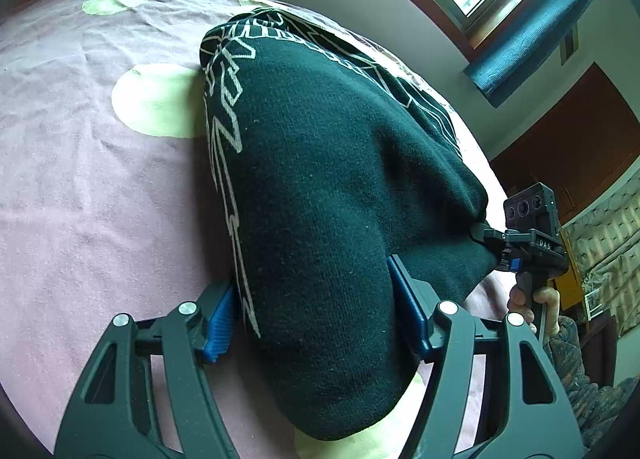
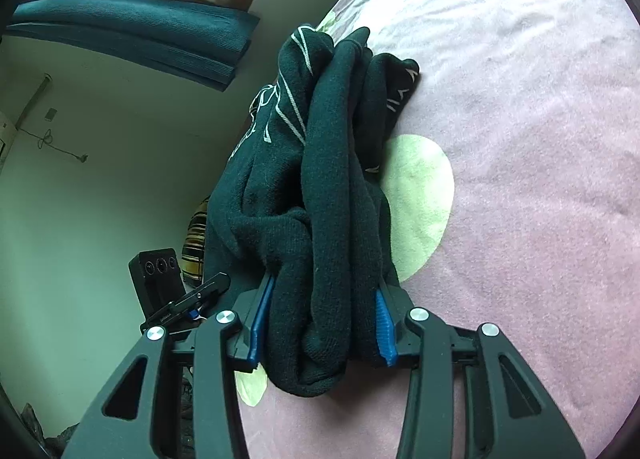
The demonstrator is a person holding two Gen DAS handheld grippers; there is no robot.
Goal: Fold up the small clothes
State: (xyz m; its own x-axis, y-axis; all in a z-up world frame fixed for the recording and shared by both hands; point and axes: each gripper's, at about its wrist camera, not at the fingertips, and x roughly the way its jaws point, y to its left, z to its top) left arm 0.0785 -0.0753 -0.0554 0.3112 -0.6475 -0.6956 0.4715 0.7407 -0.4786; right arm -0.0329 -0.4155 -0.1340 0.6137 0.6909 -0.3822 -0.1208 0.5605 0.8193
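Note:
A dark green knit garment (image 1: pixel 320 187) with white line print hangs bunched between both grippers above the pink bed cover (image 1: pixel 80 199). My left gripper (image 1: pixel 320 307) is shut on a thick fold of it, the cloth filling the space between the blue pads (image 1: pixel 218 323). My right gripper (image 2: pixel 320 319) is shut on another bunched part of the garment (image 2: pixel 320 199), with folds hanging below the fingers. The right gripper also shows in the left wrist view (image 1: pixel 486 237), pinching the garment's far corner. The left gripper (image 2: pixel 212 291) shows at the left of the right wrist view.
The pink bed cover (image 2: pixel 520 139) has pale green round patches (image 2: pixel 420 199). A window with a rolled blue blind (image 1: pixel 532 39) and brown wooden doors (image 1: pixel 572 139) stand beyond the bed. A pale wall (image 2: pixel 100 179) lies left of the bed edge.

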